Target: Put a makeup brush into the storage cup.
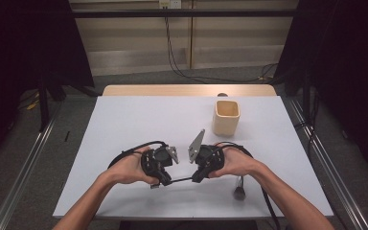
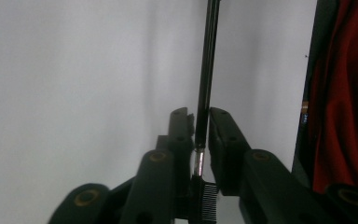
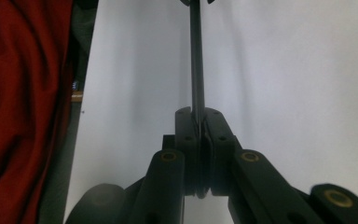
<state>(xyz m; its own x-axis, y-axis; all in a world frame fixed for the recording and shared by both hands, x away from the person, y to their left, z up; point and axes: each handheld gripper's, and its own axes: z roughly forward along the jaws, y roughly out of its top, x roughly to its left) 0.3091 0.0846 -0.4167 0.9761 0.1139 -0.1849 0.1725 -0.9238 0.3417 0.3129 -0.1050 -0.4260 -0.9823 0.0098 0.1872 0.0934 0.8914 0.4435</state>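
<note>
Left gripper point(image 1: 165, 181): you hold it near the front of the table point(image 1: 124, 124), left of centre, jaws pointing right. In the left gripper view point(image 2: 200, 135) its jaws stand a little apart around the thin black tool point(image 1: 179, 180); one pad sits against the shaft, the other shows a slim gap beside it.
Right gripper point(image 1: 195, 178): you hold it just right of the left one, jaws pointing left. In the right gripper view point(image 3: 199, 122) its jaws are pressed together on the tool's shaft.
Thin black tool: it lies level between the two grippers, bridging them (in the left gripper view point(image 2: 208, 70) a silver collar and a small comb head point(image 2: 208, 207) sit deep between the jaws).
Cup point(image 1: 226, 117): beige, upright, on the far right part of the table, well apart from both grippers.
Brush point(image 1: 240, 188): a dark-headed one lies on the table near your right wrist.
Table: white top, wooden strip along the far edge.
</note>
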